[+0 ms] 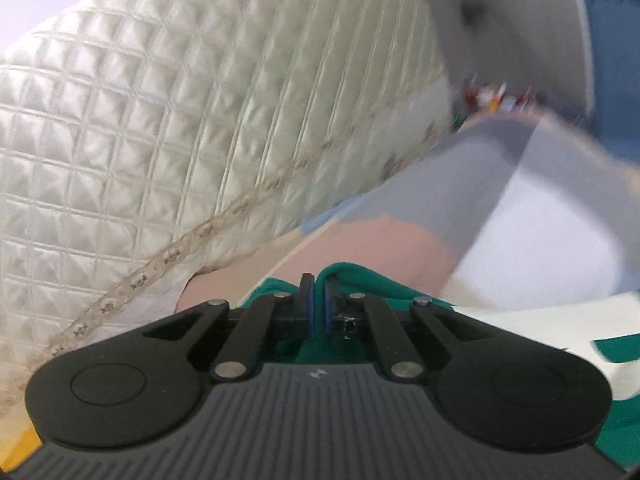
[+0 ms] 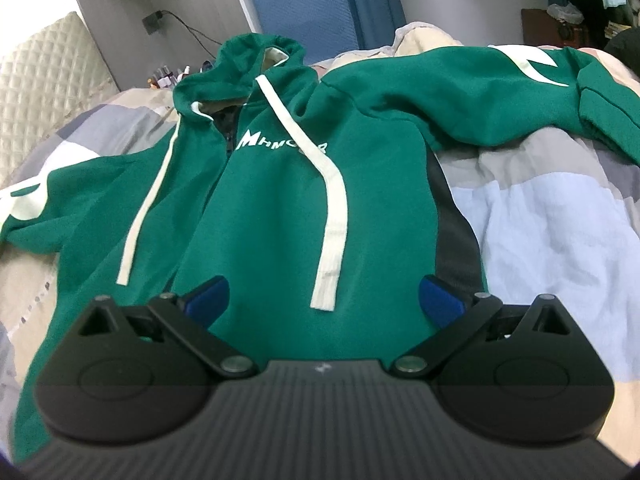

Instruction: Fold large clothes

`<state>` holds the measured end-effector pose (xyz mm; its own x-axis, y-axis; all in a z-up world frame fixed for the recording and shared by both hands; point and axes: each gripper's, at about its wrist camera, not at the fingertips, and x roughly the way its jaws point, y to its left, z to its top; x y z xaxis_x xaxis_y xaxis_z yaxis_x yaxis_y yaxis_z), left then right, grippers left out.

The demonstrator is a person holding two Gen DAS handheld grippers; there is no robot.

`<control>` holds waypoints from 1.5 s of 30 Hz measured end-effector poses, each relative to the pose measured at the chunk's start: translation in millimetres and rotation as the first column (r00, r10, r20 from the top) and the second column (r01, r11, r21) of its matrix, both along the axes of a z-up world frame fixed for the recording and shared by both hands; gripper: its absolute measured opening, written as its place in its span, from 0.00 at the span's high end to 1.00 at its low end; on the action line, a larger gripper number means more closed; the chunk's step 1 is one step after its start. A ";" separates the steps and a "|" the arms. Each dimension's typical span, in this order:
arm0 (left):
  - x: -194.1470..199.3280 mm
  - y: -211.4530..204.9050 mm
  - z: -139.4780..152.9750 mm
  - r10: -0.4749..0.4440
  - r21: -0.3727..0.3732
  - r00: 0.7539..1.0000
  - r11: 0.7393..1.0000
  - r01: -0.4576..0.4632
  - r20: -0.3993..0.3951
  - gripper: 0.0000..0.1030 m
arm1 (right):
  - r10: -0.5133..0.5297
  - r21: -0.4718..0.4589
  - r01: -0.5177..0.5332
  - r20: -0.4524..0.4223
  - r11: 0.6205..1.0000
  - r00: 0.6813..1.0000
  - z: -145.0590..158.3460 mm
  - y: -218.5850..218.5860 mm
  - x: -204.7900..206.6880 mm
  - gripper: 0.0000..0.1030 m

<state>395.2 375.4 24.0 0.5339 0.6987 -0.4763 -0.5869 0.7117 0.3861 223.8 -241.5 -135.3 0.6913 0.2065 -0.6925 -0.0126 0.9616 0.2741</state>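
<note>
While pinching green hoodie (image 1: 360, 280) fabric in left gripper (image 1: 319, 300), right gripper (image 2: 324, 300) spread empty; risked slipping thin fold, dragging body askew.

Quilted headboard (image 1: 168, 128) close beside hoodie (image 2: 280, 208).

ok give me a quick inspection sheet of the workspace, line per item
surface: bed with a patchwork quilt in grey, beige and pale blue, rumpled.
job's things: green hoodie lying front up, sleeves spread, two white drawstrings loose on the chest, zip partly open.
clutter: small bottles beyond the bed, blurred.
grippers: left gripper shut on a fold of green fabric; right gripper open over the hoodie's lower front, nothing between the pads.
cables: dark cable hanging from a wall socket.
surroundings: quilted headboard, blue mat against the wall.
</note>
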 end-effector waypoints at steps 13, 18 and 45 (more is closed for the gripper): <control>16.3 7.1 -14.9 0.059 -0.066 0.998 0.996 -0.057 0.030 0.77 | -0.017 0.029 0.017 -0.006 0.999 1.000 -7.5 -9.8 16.6 0.00; -19.2 -36.3 2.6 -0.044 -0.072 0.997 0.996 0.048 0.059 0.31 | -0.018 0.046 0.018 -0.001 0.999 1.000 -6.1 -12.6 12.7 0.00; -220.6 -368.1 -63.2 -0.498 -0.504 0.845 0.688 0.522 0.195 0.31 | -0.038 0.201 0.036 0.005 0.979 0.999 39.3 -63.0 -99.4 0.00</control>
<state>174.6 7.3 -39.2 0.7600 -0.0365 -0.6489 -0.0791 0.9858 -0.1480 124.4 -304.5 -95.9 0.7072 0.3144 -0.6333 0.0189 0.8870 0.4614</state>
